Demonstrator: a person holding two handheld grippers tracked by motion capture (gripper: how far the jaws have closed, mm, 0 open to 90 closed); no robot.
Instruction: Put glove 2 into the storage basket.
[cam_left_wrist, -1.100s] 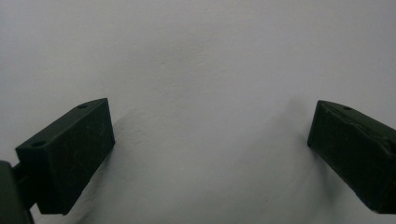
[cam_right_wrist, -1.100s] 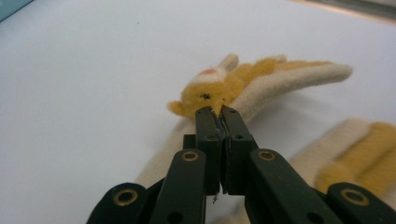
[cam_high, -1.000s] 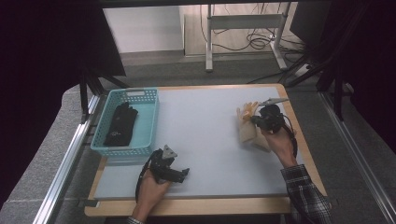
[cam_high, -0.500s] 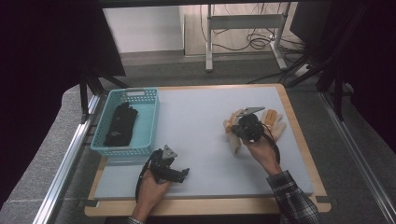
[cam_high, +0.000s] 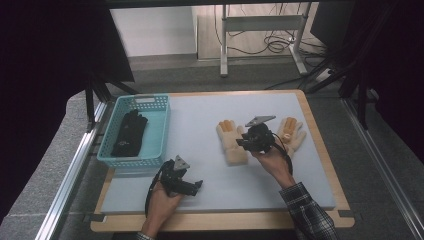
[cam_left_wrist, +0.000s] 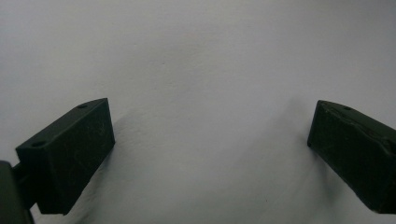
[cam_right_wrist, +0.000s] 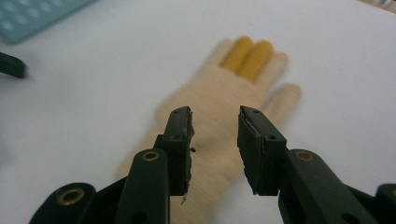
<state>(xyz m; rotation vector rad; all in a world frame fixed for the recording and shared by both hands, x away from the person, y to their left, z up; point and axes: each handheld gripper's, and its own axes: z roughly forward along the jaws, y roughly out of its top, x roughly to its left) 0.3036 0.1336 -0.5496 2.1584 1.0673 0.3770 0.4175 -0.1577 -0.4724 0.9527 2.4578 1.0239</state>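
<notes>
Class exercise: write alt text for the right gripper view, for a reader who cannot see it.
The right gripper has its two black jaws slightly apart, just above a cream knitted glove with yellow fingertips that lies flat on a pale table. A corner of a teal basket shows at top left.

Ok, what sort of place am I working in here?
Probably a lab or data-recording workstation rather than a home: a padded table boxed in by dark curtains, cables on the floor behind it, and a teal basket and beige gloves laid out as props.
</notes>
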